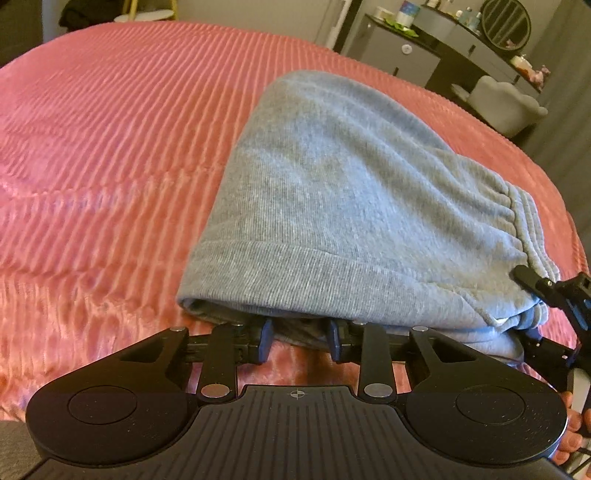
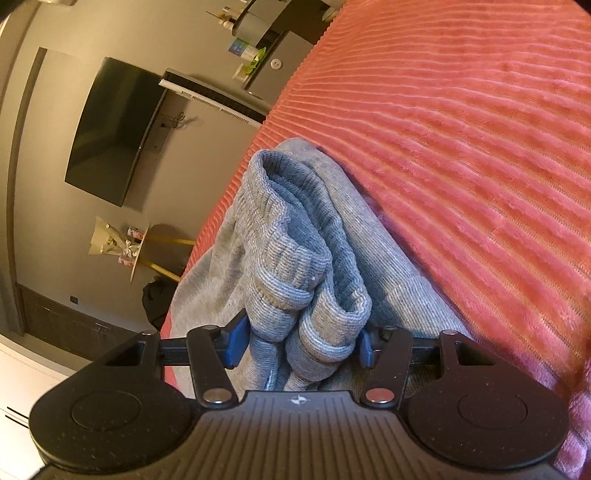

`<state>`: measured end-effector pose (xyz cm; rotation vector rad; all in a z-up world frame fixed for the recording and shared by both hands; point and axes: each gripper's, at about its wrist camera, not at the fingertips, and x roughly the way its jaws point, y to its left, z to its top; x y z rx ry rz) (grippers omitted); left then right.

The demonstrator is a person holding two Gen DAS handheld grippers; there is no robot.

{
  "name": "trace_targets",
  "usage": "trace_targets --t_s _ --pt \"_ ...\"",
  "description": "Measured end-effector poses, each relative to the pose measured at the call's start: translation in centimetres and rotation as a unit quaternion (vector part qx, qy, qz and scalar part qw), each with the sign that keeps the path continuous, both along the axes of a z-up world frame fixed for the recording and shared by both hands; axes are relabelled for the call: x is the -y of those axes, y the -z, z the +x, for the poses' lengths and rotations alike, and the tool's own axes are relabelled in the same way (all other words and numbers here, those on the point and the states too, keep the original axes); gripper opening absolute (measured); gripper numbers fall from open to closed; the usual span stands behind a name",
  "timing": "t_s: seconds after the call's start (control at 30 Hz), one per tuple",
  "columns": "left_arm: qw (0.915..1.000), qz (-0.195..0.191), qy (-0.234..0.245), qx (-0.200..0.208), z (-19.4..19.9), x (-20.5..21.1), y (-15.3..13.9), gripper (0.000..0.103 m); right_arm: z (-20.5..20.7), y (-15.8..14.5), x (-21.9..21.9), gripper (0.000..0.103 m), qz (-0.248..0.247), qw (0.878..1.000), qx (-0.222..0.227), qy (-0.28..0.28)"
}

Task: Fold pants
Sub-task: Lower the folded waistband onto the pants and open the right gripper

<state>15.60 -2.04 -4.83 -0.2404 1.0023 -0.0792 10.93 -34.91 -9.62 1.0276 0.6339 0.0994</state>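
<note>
Grey sweatpants lie folded into a thick stack on the pink ribbed bedspread. The stack's near hem drapes over my left gripper. Its blue pads have grey cloth between them, and its tips are hidden under the hem. At the stack's right end my right gripper sits at the ribbed waistband. In the right wrist view the bunched ribbed bands of the pants fill the gap of the right gripper, pressed by both blue pads.
The bedspread stretches wide to the far side and left of the pants. Past the bed's edge stand a grey dresser with a round mirror and a grey chair. A wall television hangs beyond. Fingers of a hand show low right.
</note>
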Motion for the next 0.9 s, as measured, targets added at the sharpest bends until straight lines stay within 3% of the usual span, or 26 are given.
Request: trace_targets --t_s 0.13,0.23,0.4,0.47,0.53,0.6,0.63,0.73,0.77,0.83,0.9 --pt "1.0000 0.000 0.002 0.001 -0.3 -0.2 -0.1 0.028 -0.3 -0.7 -0.6 0.046 -0.033 0.999 0.005 -0.005" --pt "1.0000 -0.003 0.004 0.000 -0.5 -0.4 -0.4 0.026 -0.4 -0.7 -0.7 0.046 -0.030 1.000 0.004 -0.004" --pt "0.9995 -0.019 -0.025 -0.003 -0.7 -1.6 -0.8 0.016 -0.5 -1.3 -0.9 0.045 -0.050 0.999 0.004 -0.011" --pt "0.9993 -0.006 -0.037 0.000 -0.8 -2.4 -1.1 0.006 -0.6 -2.5 -1.7 0.045 -0.102 0.995 0.009 -0.020" --pt "0.9980 0.021 -0.059 -0.002 -1.0 -3.5 -1.3 0.005 -0.8 -3.6 -3.0 0.046 -0.168 0.985 0.014 -0.030" --pt "0.9975 -0.011 -0.069 -0.008 -1.6 -5.5 -1.3 0.005 -0.8 -4.1 -4.0 0.048 -0.216 0.976 0.009 -0.036" --pt "0.9969 -0.030 -0.072 -0.008 -2.1 -6.4 -1.4 0.011 -0.8 -4.4 -4.2 0.050 -0.219 0.975 0.005 -0.036" --pt "0.9951 -0.034 -0.091 0.021 -4.2 -8.2 -1.5 0.028 -1.4 -5.0 -4.2 0.056 -0.215 0.976 -0.005 -0.021" --pt "0.9937 -0.045 -0.099 0.026 -4.7 -8.7 -1.5 0.029 -1.8 -5.4 -4.3 0.057 -0.219 0.976 -0.008 -0.015" --pt "0.9922 -0.064 -0.100 0.039 -5.2 -9.0 -1.8 0.038 -2.5 -6.2 -4.7 0.061 -0.248 0.969 -0.013 -0.004" --pt "0.9932 -0.050 -0.085 0.060 -5.5 -8.4 -2.1 0.044 -3.5 -7.2 -5.1 0.061 -0.278 0.960 -0.020 0.009"
